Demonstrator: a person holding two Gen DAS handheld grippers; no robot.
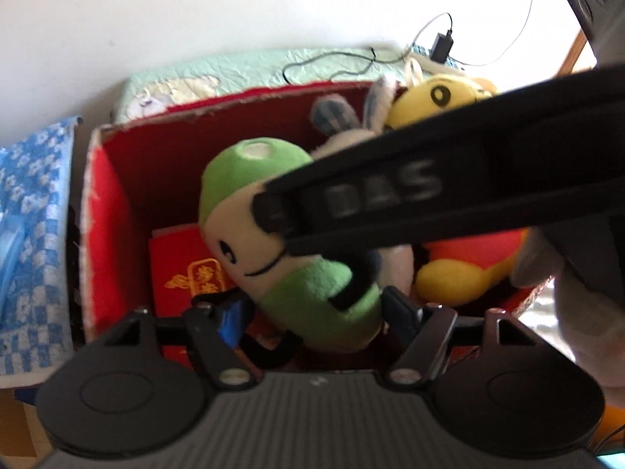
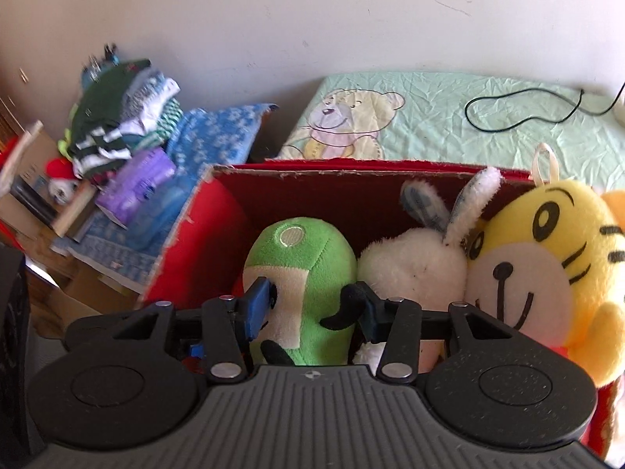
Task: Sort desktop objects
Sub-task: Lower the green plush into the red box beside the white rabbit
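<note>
1. Right wrist view: the green plush (image 2: 300, 273) stands in the red box (image 2: 203, 242), my right gripper (image 2: 308, 312) clamped on its head to steady it.
2. My left gripper (image 1: 312, 305) straddles its body, jaws apart, seemingly letting go.
3. The white rabbit (image 2: 414, 265) and yellow tiger (image 2: 547, 265) sit packed beside it, so I judge soft toys are being grouped here.

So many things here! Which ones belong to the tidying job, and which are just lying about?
In the job:
green plush toy, between the right gripper's pads
left gripper, at the toy's lower end
white rabbit plush
yellow tiger plush
red box holding them

Lying about:
teddy-bear sheet
black cable
pile of clothes
blue patterned cloth
</note>
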